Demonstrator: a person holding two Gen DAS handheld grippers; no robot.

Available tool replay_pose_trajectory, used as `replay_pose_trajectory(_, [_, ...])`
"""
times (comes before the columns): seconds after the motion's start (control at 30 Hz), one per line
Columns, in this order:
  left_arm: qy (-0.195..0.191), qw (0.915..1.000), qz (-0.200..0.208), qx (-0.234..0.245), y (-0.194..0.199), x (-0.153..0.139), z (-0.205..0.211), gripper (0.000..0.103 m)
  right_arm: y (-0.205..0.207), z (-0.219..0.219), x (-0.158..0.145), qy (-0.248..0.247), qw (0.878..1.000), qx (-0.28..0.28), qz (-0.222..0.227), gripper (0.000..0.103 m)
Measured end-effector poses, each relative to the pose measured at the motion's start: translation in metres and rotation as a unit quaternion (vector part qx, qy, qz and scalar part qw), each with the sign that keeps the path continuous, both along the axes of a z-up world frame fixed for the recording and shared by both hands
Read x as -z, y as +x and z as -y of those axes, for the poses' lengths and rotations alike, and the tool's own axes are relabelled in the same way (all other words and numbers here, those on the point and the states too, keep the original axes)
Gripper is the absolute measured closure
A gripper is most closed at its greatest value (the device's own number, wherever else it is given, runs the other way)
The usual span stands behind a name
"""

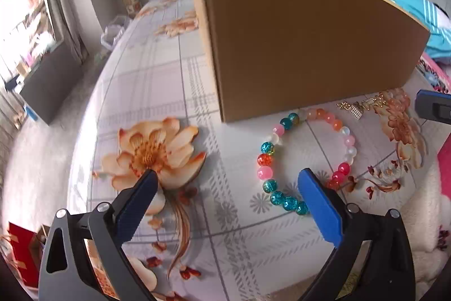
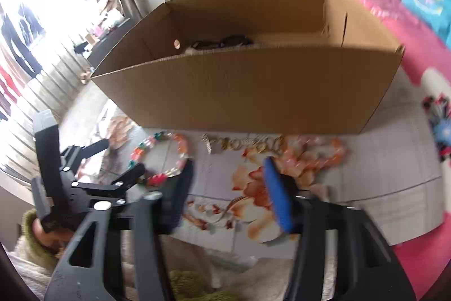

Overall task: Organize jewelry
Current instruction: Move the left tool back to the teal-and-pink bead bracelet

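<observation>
Judging progress as early: beaded bracelet (image 1: 307, 160) and gold chain (image 1: 363, 103) lie on the bedsheet (image 1: 169, 81) before the cardboard box (image 1: 310, 47), both left gripper (image 1: 225, 177) and right gripper (image 2: 228, 162) spread apart, empty.

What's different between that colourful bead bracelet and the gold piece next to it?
The bead bracelet is a ring of big round beads in pink, teal and orange; the gold piece is fine metal links. The bracelet lies open as a loop; the gold piece is stretched in a line. Both lie on the floral cloth before the cardboard box.
</observation>
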State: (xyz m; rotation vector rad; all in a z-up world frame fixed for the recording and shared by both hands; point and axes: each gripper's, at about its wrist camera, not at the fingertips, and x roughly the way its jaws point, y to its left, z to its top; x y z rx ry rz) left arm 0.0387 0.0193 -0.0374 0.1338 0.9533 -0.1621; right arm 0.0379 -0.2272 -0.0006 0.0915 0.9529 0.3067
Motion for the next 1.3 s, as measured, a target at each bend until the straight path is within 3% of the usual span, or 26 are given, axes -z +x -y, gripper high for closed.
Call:
replay_pose_trajectory(0.1, [-0.007,0.9999,-0.014,0.003,0.0,-0.001,-0.01,0.005,-0.005,-0.005,-0.007,-0.048,0.998,0.008,0.038,0.008])
replay_pose_trajectory(0.27, [-0.011,0.9997,-0.021,0.011,0.005,-0.002,-0.017,0.005,-0.011,-0.01,-0.014,-0.109,0.991,0.024,0.076,0.007])
replay_pose_trajectory(0.43, [-0.015,0.9996,0.005,0.024,0.003,-0.003,-0.015,0.005,-0.007,-0.013,0.001,-0.162,0.983,0.044,0.078,0.007])
replay_pose_trajectory(0.5, [-0.014,0.9995,0.005,0.029,0.006,-0.005,-0.015,0.005,-0.014,-0.013,0.002,-0.147,0.982,0.041,0.108,0.007])
replay_pose_trajectory(0.57, [-0.005,0.9998,0.006,0.018,0.003,-0.006,-0.017,0.006,-0.023,-0.01,0.0,-0.098,0.985,0.024,0.14,0.007])
replay_pose_trajectory(0.63, [-0.003,0.9997,0.012,0.018,0.001,-0.008,-0.019,0.006,-0.025,-0.011,0.001,-0.08,0.987,0.016,0.141,0.007])
replay_pose_trajectory(0.73, [-0.017,0.9992,0.025,0.027,-0.007,-0.013,-0.022,0.023,-0.024,-0.015,0.005,-0.074,0.988,0.005,0.134,0.007])
replay_pose_trajectory(0.8, [-0.03,0.9985,0.028,0.036,-0.011,-0.017,-0.02,0.039,-0.023,-0.017,0.005,-0.045,0.991,-0.012,0.122,0.008])
replay_pose_trajectory(0.9, [-0.046,0.9972,0.03,0.05,-0.015,-0.022,-0.016,0.05,-0.017,-0.023,0.011,-0.008,0.996,-0.035,0.084,0.025])
replay_pose_trajectory(1.13, [-0.047,0.9963,0.017,0.07,-0.011,-0.016,-0.006,0.077,-0.003,-0.05,0.032,0.013,0.997,-0.069,0.019,0.061])
replay_pose_trajectory(1.2, [-0.04,0.9964,0.018,0.073,-0.01,-0.015,-0.003,0.087,0.003,-0.056,0.039,0.012,0.997,-0.07,0.004,0.066])
replay_pose_trajectory(1.3, [-0.046,0.9962,0.018,0.072,-0.008,-0.014,-0.004,0.092,0.008,-0.06,0.045,0.012,0.997,-0.072,-0.008,0.074])
